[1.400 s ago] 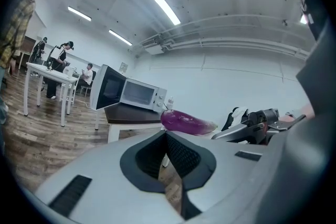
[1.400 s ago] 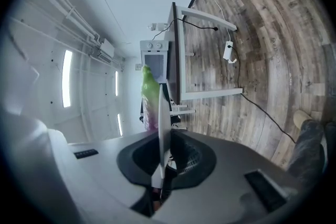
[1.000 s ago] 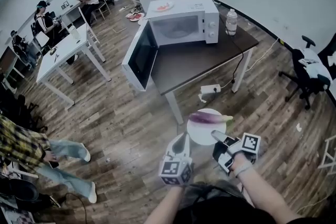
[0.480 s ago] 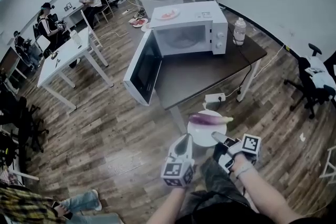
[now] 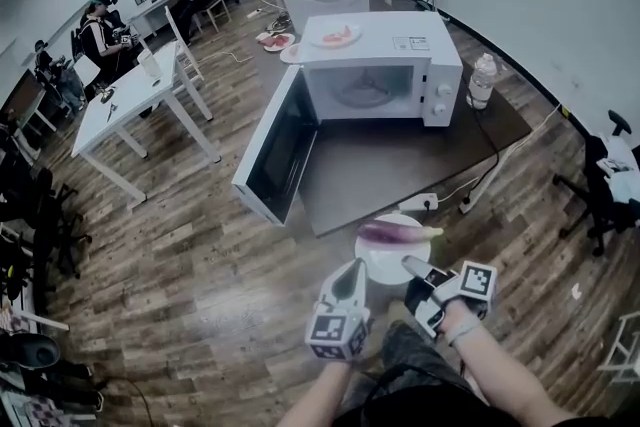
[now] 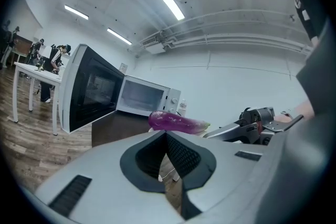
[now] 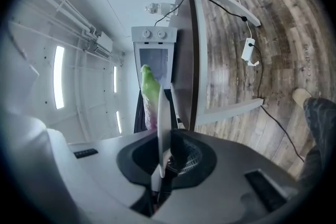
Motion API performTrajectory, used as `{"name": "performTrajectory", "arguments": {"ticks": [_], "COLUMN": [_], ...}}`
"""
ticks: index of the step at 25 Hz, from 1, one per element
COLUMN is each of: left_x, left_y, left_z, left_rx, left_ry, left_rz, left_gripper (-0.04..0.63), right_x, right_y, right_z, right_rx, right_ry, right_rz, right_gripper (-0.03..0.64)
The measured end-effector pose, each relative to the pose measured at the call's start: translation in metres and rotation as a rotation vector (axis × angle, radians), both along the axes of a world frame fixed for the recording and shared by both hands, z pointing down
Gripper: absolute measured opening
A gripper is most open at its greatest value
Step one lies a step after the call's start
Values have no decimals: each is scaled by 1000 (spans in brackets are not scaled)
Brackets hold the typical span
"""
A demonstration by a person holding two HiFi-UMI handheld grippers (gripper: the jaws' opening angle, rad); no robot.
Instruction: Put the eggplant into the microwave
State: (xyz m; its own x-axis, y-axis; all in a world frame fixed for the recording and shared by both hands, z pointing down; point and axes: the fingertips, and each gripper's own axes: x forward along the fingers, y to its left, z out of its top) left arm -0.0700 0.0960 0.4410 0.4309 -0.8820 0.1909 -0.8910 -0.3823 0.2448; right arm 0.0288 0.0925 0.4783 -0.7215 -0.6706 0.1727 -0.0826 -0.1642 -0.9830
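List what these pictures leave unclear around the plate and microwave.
- Left gripper view: left claw hides nearly all the round white plate.
- Right gripper view: that plate, edge-on, covers much of the purple eggplant.
- Head view: label atop the white microwave oven too small to read.

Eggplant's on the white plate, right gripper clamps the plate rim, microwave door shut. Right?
Not quite: the microwave door stands open, swung out to the side, as the head view shows. The rest holds: the eggplant lies on the white plate, and the right gripper clamps its rim.
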Motion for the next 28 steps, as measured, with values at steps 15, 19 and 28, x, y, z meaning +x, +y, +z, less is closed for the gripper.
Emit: {"name": "performTrajectory", "arguments": {"ticks": [15,19,28], "left_x": [2,3,5], "left_y": [-106,-135,-186], "left_z": [13,16,22], "left_rx": [-30,-30,-33], "left_ry": [1,1,-4], "left_rz": [-64,-76,-109], "left_gripper": [-6,-6,-6], "right_x": [0,-1,1], "right_y": [-111,-140,-191], "right_z": [9,12,19], "right_rx": [4,-7,-19], "right_ry": [18,14,1], "right_rz": [-80,-95,-124], "right_gripper": [23,23,23]}}
